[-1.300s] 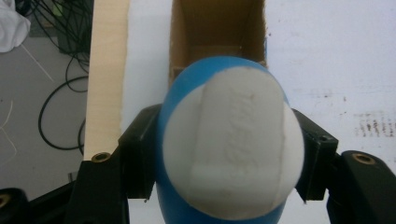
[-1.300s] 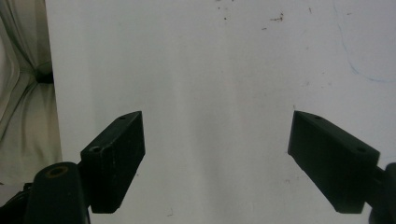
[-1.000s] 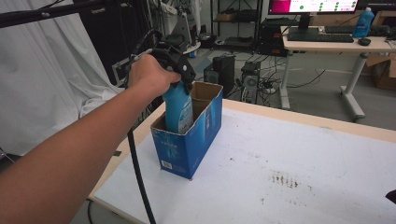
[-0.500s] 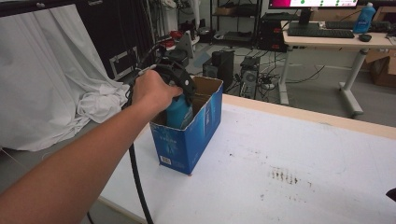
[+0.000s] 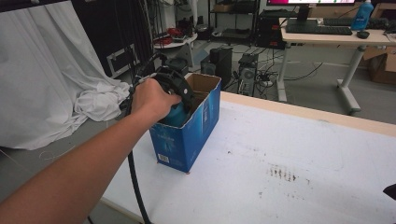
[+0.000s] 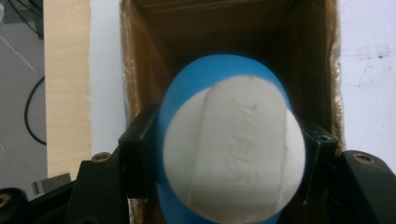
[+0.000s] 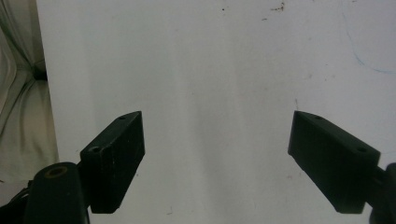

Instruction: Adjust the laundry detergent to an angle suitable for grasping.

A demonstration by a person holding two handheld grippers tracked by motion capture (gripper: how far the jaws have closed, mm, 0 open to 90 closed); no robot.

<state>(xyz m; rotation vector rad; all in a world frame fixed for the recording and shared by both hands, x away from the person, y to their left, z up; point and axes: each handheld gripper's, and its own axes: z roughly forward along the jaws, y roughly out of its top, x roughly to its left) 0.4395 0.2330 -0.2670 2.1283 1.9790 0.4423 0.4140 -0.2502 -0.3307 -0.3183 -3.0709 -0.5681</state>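
In the high view, the person's left hand (image 5: 152,98) holds the left gripper (image 5: 180,100) over the open top of a blue cardboard box (image 5: 187,135), which stands upright near the left edge of the white tabletop (image 5: 299,154). A blue bottle (image 5: 175,114) sits partly sunk in the box, just under the hand, and the gripper's black cable (image 5: 135,182) trails down past the tabletop's edge. A white cloth (image 5: 51,74) hangs and bunches on the floor to the left, and a desk with a keyboard (image 5: 322,29) stands well apart at the back. In the left gripper view, the fingers (image 6: 137,154) are clamped on either side of the blue bottle (image 6: 187,88), whose white cap (image 6: 233,154) faces the camera; the bottle points down into the brown inside of the box (image 6: 144,79), between its walls, with the tabletop (image 6: 105,70) to one side. In the right gripper view, the right gripper (image 7: 217,158) hangs over bare, lightly stained tabletop (image 7: 224,60) with its fingers (image 7: 116,154) spread wide apart and nothing between them.
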